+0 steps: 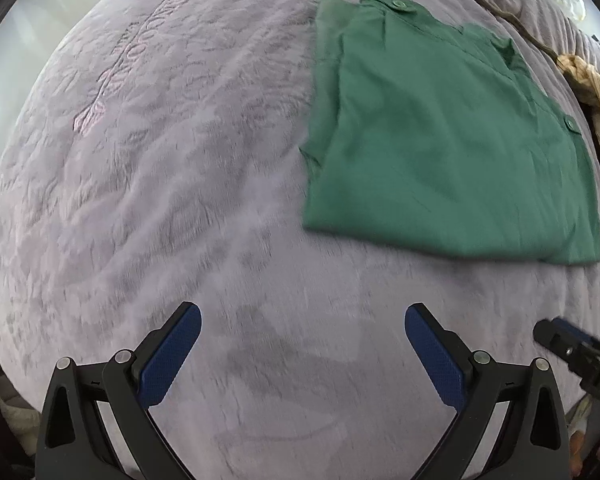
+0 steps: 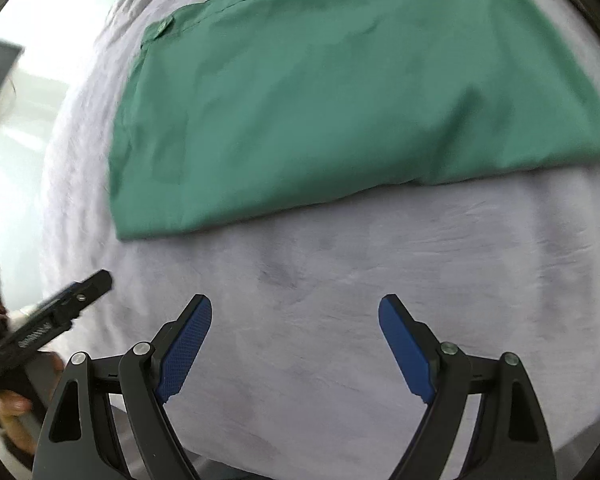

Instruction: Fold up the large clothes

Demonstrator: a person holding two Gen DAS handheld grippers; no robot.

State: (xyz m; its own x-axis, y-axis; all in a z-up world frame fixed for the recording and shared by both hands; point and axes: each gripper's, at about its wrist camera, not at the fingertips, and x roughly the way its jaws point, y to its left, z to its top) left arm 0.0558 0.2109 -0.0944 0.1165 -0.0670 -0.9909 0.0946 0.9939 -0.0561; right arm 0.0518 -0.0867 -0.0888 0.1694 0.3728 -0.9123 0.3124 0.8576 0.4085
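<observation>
The green shirt [image 1: 452, 140] lies folded into a rough rectangle on the lilac blanket [image 1: 180, 160], flat and free of both tools. Its buttoned edge, with two green buttons showing, runs along the far side, and the near edge is a clean fold line

The left gripper [image 1: 303, 318] hangs over bare blanket with its jaws spread wide, blue pads facing each other and nothing between them. From this gripper the shirt sits ahead and off to the right, well clear of the fingertips; only plush fabric lies between the jaws. Pinkish embroidered lettering [image 1: 134, 56] marks the blanket ahead on the left, too warped to read in full

The right gripper [image 2: 295, 306] is likewise spread wide and empty. The shirt [image 2: 340, 92] lies straight ahead of it, filling most of the far view, its near fold [image 2: 300, 208] apart from the fingertips with a band of bare blanket between. The shirt's near left corner reaches further towards this gripper than the right side does

Each tool shows in the other's view: the right one's tip at the lower right of the left camera, the left one [image 2: 96, 282] at the lower left of the right camera. A tan cloth [image 1: 596, 88] lies bunched beyond the shirt, at the blanket's far right edge
</observation>
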